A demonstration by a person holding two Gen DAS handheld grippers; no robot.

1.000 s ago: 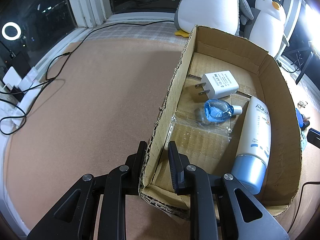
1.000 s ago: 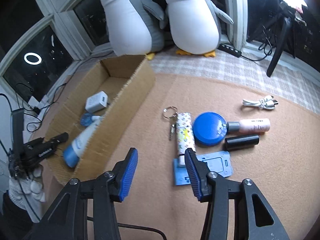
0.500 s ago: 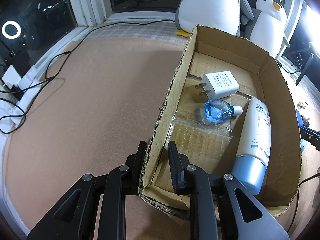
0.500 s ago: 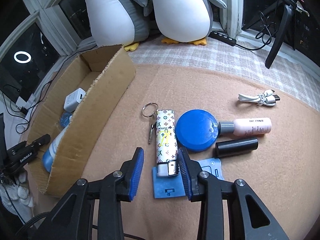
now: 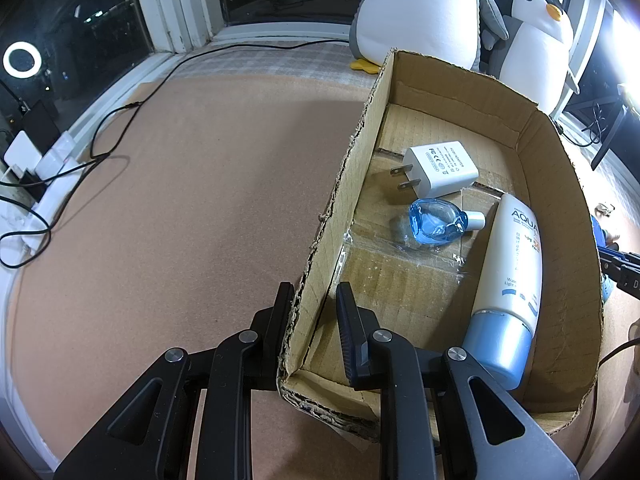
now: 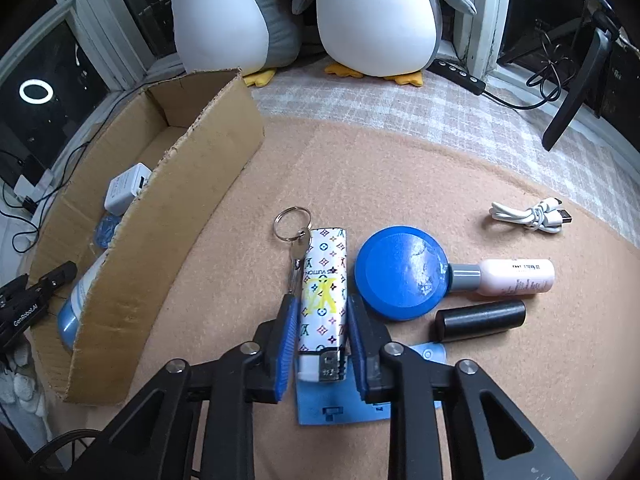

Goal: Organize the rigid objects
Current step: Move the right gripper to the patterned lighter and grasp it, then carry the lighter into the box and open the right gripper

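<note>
My left gripper (image 5: 314,288) is shut on the near left wall of the cardboard box (image 5: 560,184). Inside lie a white charger (image 5: 440,168), a small blue bottle (image 5: 434,222) and a white-and-blue tube (image 5: 508,272). In the right wrist view, my right gripper (image 6: 322,300) straddles a patterned lighter (image 6: 324,276) lying on the mat. Its jaws are closing, with the blue pads just beside the lighter's long sides. A key on a ring (image 6: 298,248) lies against the lighter's left side.
A blue round compact (image 6: 400,272), a pink bottle (image 6: 516,276), a black cylinder (image 6: 480,320) and a coiled white cable (image 6: 528,216) lie right of the lighter. A flat blue plastic piece (image 6: 340,404) lies under its near end. Two plush penguins (image 6: 376,20) stand behind.
The right gripper came forward and down over the lighter, and its jaws narrowed around it. The left gripper and the box have not moved.
</note>
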